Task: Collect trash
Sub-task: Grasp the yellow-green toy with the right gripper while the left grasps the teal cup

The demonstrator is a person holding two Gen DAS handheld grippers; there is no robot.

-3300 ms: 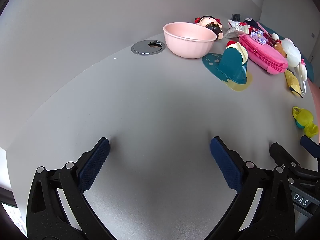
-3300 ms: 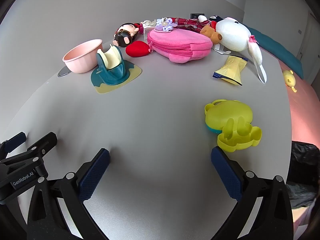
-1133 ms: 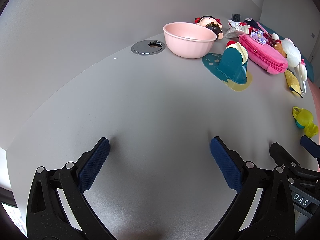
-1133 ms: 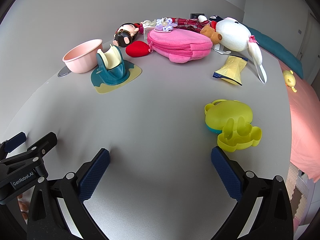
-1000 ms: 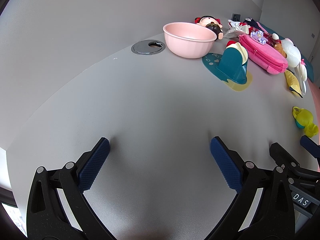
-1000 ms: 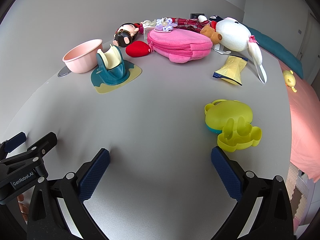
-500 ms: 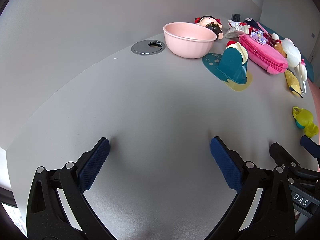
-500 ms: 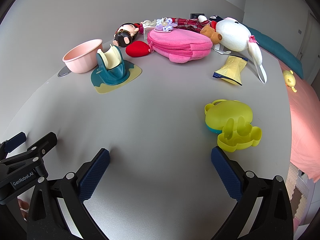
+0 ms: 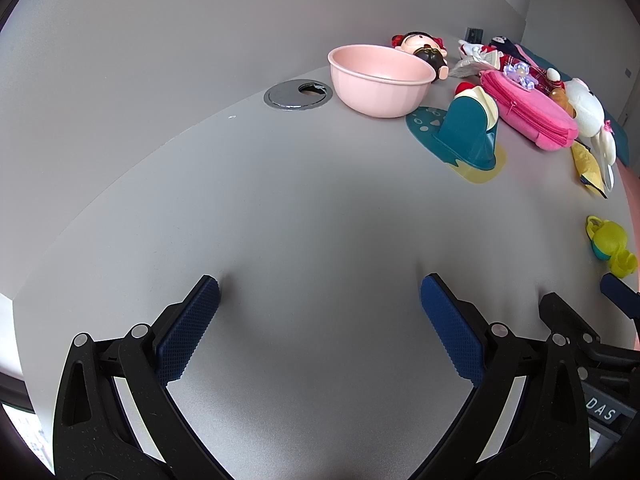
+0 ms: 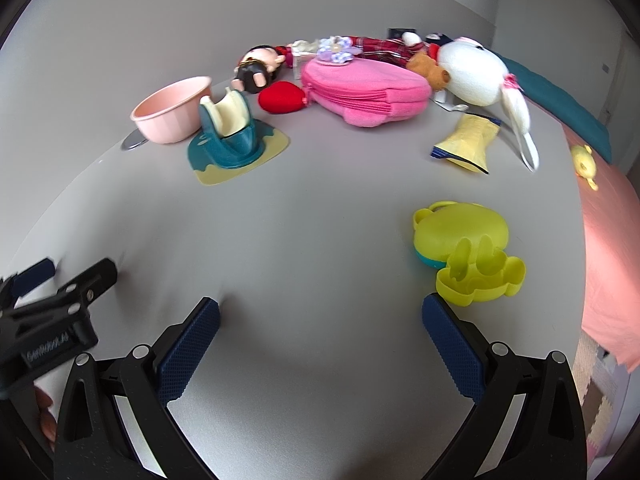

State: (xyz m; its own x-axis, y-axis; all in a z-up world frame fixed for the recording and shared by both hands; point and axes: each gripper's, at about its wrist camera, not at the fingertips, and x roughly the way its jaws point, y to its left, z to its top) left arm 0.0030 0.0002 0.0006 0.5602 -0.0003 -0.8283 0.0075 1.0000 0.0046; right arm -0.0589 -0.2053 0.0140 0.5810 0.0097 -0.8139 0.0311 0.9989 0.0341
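While both tools sit low over the grey table (image 9: 280,208), the left gripper (image 9: 320,312) has its blue pads (image 9: 188,328) spread wide with only bare tabletop between them. Beyond it, going left to right in the left view, come a round metal grommet (image 9: 298,95), a pink bowl (image 9: 380,80) with a doll (image 9: 424,48) behind it, a teal stand (image 9: 468,136) on a yellow-edged mat, a pink pouch (image 9: 528,116), and a white plush (image 9: 584,108). The right gripper (image 10: 320,324) is likewise wide open and holds nothing. In its view the left tool shows at the far left edge, then the bowl and stand, a red heart (image 10: 282,98) touching the pouch, and the plush at the back. The yellow wrapper (image 10: 468,142), crumpled and lying flat, rests just in front of the plush, well apart from both grippers. Nearer, just beyond the right finger, sits a yellow-green toy case (image 10: 460,232). A pink surface (image 10: 608,264) lies past the table's right edge.
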